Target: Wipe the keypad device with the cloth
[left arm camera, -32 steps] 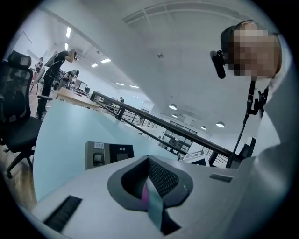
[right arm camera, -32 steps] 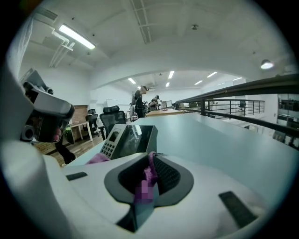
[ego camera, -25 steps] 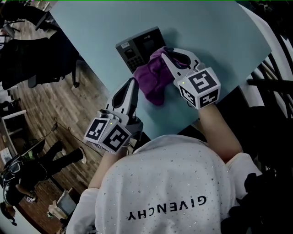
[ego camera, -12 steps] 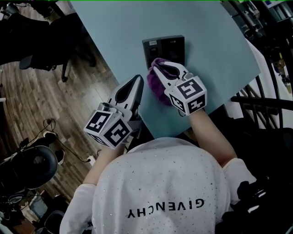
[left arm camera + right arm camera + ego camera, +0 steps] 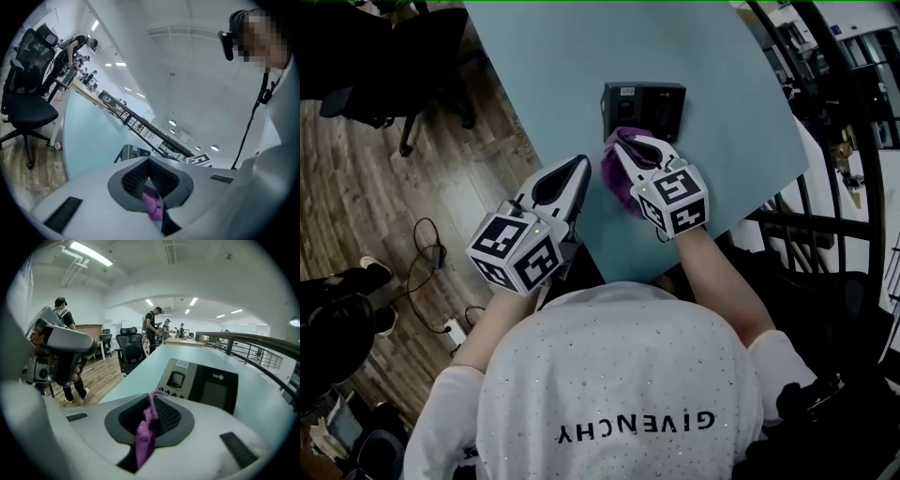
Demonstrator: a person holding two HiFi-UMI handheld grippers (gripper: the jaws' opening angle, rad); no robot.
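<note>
1. Since a second ago the cloth has bunched up tighter under your right gripper, and it now sits at the near edge of the keypad device.
2. Your right gripper's jaws are clamped on a fold of the cloth, and a strand sticks up between them.
3. Your left gripper hangs just beside the cloth, with its jaws closed tip to tip on nothing.
4. You have the device lying flat on the table.
</note>
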